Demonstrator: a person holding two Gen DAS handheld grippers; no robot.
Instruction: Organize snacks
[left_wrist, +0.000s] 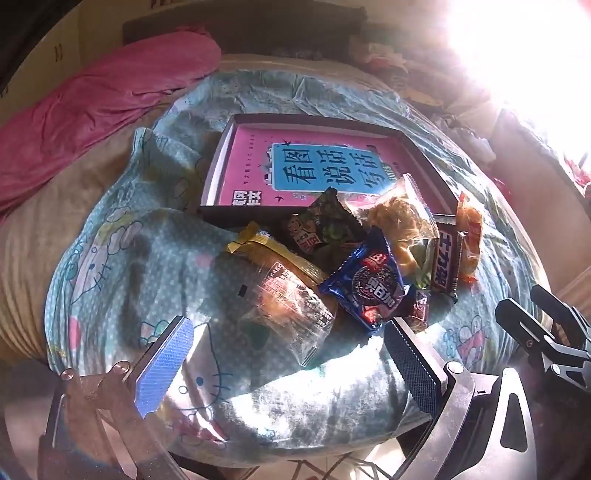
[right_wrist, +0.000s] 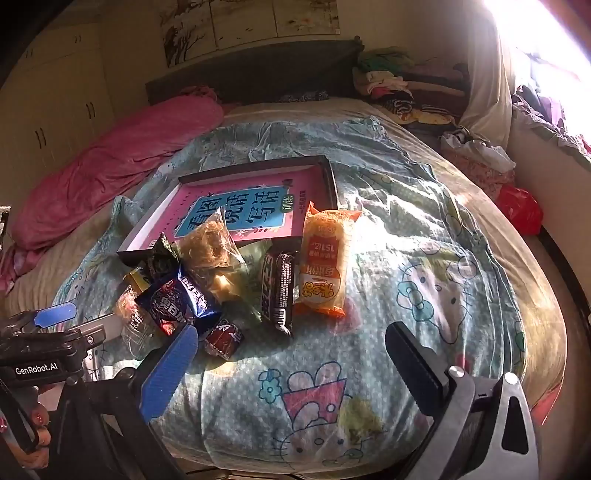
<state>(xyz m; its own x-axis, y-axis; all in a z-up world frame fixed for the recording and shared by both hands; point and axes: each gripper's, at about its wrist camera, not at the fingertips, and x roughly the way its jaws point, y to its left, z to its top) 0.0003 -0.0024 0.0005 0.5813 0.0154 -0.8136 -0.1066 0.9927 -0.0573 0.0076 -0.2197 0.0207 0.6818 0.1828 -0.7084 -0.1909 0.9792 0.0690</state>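
1. The left gripper is held wide open above the near edge of the bed, its jaws empty, with a clear-wrapped pastry lying just beyond its fingertips.
2. The right gripper is likewise spread wide and holds nothing; bare patterned quilt is seen between its jaws.
3. The snacks are piled on the quilt against the near edge of a shallow dark tray, in which a pink book is laid.
4. In the pile, a blue cookie packet, a clear bag of yellow crisps, a dark chocolate bar and an orange bun packet are set side by side.
5. A pink blanket is bunched along the bed's far left edge.
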